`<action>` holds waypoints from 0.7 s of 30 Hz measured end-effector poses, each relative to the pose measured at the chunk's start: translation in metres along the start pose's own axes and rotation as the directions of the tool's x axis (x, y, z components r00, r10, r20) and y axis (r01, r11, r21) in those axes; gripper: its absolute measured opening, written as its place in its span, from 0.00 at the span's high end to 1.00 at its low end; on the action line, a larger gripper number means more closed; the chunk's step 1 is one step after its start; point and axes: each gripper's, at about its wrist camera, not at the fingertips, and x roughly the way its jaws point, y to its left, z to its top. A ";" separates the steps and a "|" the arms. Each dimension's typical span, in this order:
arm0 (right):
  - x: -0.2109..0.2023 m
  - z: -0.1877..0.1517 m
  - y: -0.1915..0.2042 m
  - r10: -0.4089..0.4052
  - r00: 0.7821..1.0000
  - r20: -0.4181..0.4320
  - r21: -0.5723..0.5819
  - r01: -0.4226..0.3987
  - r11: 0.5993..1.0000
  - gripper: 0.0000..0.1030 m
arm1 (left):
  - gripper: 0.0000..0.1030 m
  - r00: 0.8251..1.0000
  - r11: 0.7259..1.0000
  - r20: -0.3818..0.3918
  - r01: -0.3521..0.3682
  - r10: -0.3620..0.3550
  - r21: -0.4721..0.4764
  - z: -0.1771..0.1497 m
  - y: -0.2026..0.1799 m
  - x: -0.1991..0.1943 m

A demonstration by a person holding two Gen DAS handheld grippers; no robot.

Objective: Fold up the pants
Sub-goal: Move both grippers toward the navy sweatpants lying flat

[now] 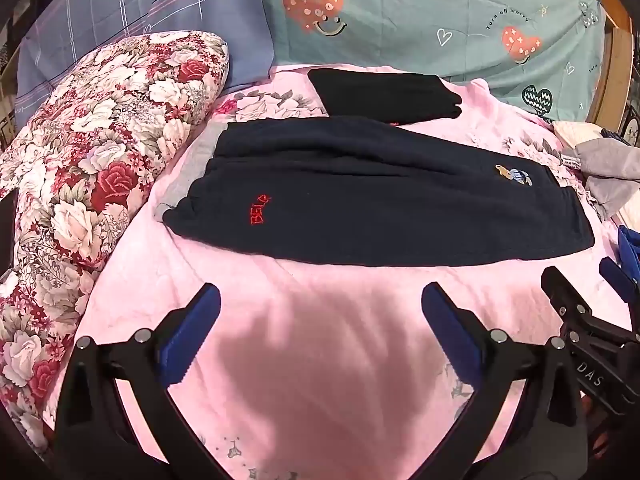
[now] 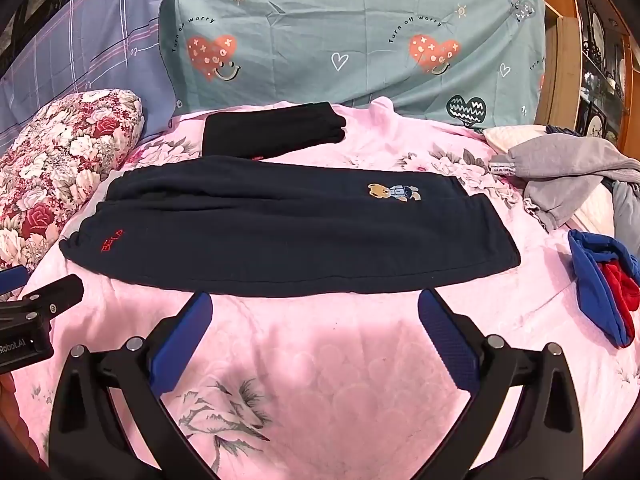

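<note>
The pants (image 2: pixel 288 228) lie flat across the pink bedspread (image 2: pixel 320 380), already doubled lengthwise so one leg covers the other. The cuffs, one stitched with red lettering (image 2: pixel 112 240), point toward the flowered pillow (image 2: pixel 60 152); the waistband, near a small bear patch (image 2: pixel 394 192), points the opposite way. This layout appears deliberate: it gives a long, even strip ready for a crosswise fold.

The left gripper (image 1: pixel 320 312) hovers above bare bedspread just short of the near edge of the pants, jaws spread wide, nothing between them. The right gripper (image 2: pixel 316 320) stands likewise, spread and empty, its tips just beside the same near edge. Both tilt downward toward the cloth, which suggests an approach to pick up an end or the edge.

Surroundings: a folded black garment (image 2: pixel 272 128) sits behind the pants, touching or slightly overlapped by the far edge; which cannot be told. A grey garment (image 2: pixel 568 176) and a blue and red garment (image 2: pixel 600 284) lie beyond the waistband end, near but apart. In the inspector's judgement, the black garment could be dragged along if the far edge is lifted carelessly. The near side is unobstructed.
</note>
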 end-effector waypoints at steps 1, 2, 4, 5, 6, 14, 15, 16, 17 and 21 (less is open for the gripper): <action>0.000 0.001 -0.001 0.000 1.000 0.001 0.001 0.000 1.000 0.01 | 0.02 1.000 1.000 -0.001 0.000 0.000 -0.002 0.000 0.000 0.000; 0.001 0.002 -0.001 0.000 1.000 0.003 -0.003 0.000 1.000 0.01 | 0.02 1.000 1.000 0.000 0.001 -0.001 -0.002 -0.001 0.001 0.000; 0.003 0.002 0.000 0.000 1.000 0.000 -0.004 0.000 1.000 0.01 | 0.02 1.000 1.000 -0.001 0.001 -0.001 -0.002 -0.001 0.001 0.001; 0.004 0.002 0.000 0.001 1.000 -0.001 -0.003 -0.001 1.000 0.01 | 0.02 1.000 1.000 -0.002 0.000 0.000 -0.001 -0.002 0.001 0.001; 0.001 0.004 -0.001 0.003 1.000 -0.006 0.002 -0.003 1.000 0.01 | 0.02 1.000 1.000 -0.002 0.000 0.000 -0.001 -0.002 0.001 0.001; 0.002 0.001 -0.003 0.002 1.000 -0.004 -0.001 -0.002 1.000 0.01 | 0.02 1.000 1.000 -0.004 -0.001 0.001 0.004 -0.002 0.002 0.003; 0.003 0.001 -0.004 0.002 1.000 -0.004 -0.001 -0.002 1.000 0.01 | 0.02 1.000 1.000 -0.005 -0.001 0.001 0.003 -0.002 0.002 0.003; 0.004 -0.002 -0.001 -0.004 1.000 0.009 -0.003 0.004 1.000 0.01 | 0.02 1.000 1.000 -0.005 -0.002 0.002 0.002 -0.002 0.002 0.003; 0.004 -0.003 -0.001 -0.003 1.000 0.009 -0.003 0.003 1.000 0.01 | 0.02 1.000 1.000 -0.006 -0.003 0.003 0.001 -0.002 0.003 0.004; 0.005 -0.004 0.001 -0.005 1.000 0.014 -0.006 0.005 1.000 0.01 | 0.02 1.000 1.000 -0.009 -0.002 0.002 -0.002 -0.003 0.004 0.005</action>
